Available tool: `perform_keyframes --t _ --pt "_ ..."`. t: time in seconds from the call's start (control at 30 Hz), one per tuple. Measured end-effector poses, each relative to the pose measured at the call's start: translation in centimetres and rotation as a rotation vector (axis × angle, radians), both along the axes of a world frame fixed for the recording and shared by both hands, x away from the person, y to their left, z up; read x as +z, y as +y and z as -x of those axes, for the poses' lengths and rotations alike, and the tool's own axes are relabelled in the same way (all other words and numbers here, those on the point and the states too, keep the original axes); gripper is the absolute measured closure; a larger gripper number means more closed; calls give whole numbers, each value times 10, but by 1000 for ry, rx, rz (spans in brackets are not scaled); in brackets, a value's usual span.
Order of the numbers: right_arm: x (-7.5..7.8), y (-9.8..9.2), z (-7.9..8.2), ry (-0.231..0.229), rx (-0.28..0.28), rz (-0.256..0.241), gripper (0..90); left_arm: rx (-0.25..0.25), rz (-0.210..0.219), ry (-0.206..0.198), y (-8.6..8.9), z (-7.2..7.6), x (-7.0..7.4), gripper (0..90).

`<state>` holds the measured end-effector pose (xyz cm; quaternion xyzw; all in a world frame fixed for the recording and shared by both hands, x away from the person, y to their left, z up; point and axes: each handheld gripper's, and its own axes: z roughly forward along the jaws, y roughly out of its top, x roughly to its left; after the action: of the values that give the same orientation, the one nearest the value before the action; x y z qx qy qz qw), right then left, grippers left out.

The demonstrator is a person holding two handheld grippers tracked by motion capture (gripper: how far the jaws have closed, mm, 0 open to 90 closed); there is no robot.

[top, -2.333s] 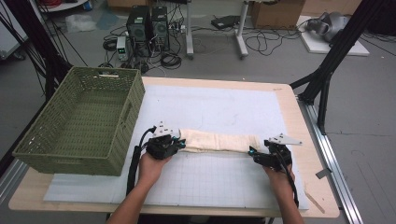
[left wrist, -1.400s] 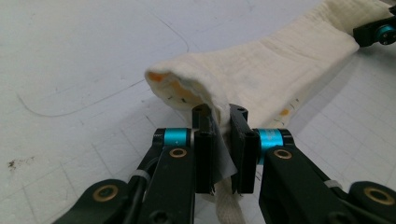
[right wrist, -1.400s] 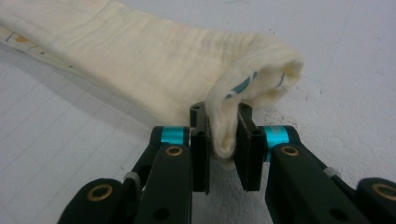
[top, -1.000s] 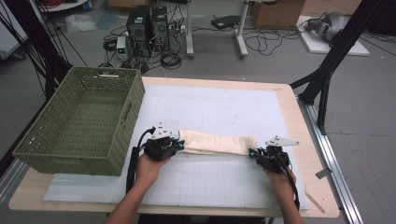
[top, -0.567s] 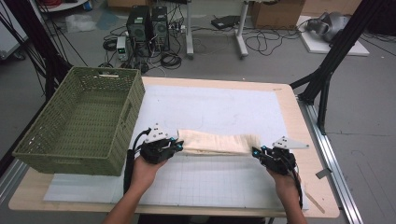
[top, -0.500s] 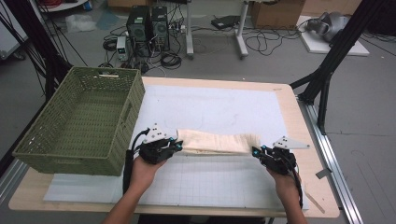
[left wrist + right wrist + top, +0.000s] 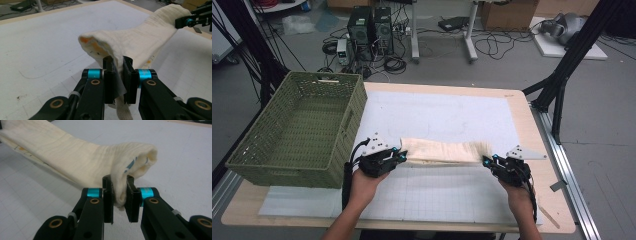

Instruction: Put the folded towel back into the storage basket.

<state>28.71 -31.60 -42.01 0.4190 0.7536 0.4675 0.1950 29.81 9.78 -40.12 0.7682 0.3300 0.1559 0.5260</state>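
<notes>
A cream folded cloth [image 7: 442, 150] lies stretched across the white mat [image 7: 437, 115] between both grippers. My left gripper [image 7: 398, 155] is shut on the cloth's left end; in the left gripper view the cloth [image 7: 130, 42] bunches up between the jaws of that gripper [image 7: 117, 72], with orange marks in the fold. My right gripper [image 7: 486, 161] is shut on the right end; in the right gripper view the cloth [image 7: 75, 157] is pinched between the jaws of that gripper [image 7: 118, 192]. The right gripper [image 7: 192, 21] also shows far off in the left gripper view.
A green woven basket [image 7: 297, 125] stands at the table's left, close to my left hand. The wooden table edge [image 7: 542, 150] runs along the right. Beyond the table are computer towers [image 7: 372, 22], cables and a black stand leg [image 7: 562, 80].
Both grippers have drawn slightly apart and toward the person with the cloth ends, pulling the cloth taut and a little nearer the front edge. Both stay shut on it.
</notes>
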Motion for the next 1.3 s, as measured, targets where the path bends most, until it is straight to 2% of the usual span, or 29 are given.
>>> perform_keyframes --t 0.33,0.43,0.57,0.77,0.9,1.2,1.3 --pt "3 1 1 -18 11 -8 800 2 13 -17 4 2 4 816" --pt "5 3 -1 -9 15 -7 805 7 13 -25 6 3 7 816" --pt "10 5 -6 -21 22 -11 806 13 23 -30 9 4 11 816" --pt "25 7 -12 -45 33 -1 806 24 35 -50 11 8 21 816" --pt "37 9 -14 -73 41 -20 806 25 67 -64 17 12 30 816" --pt "57 18 -24 -129 93 -34 806 48 83 -113 30 21 48 816" --pt "62 24 -28 -142 105 -23 807 60 88 -128 35 24 53 816"
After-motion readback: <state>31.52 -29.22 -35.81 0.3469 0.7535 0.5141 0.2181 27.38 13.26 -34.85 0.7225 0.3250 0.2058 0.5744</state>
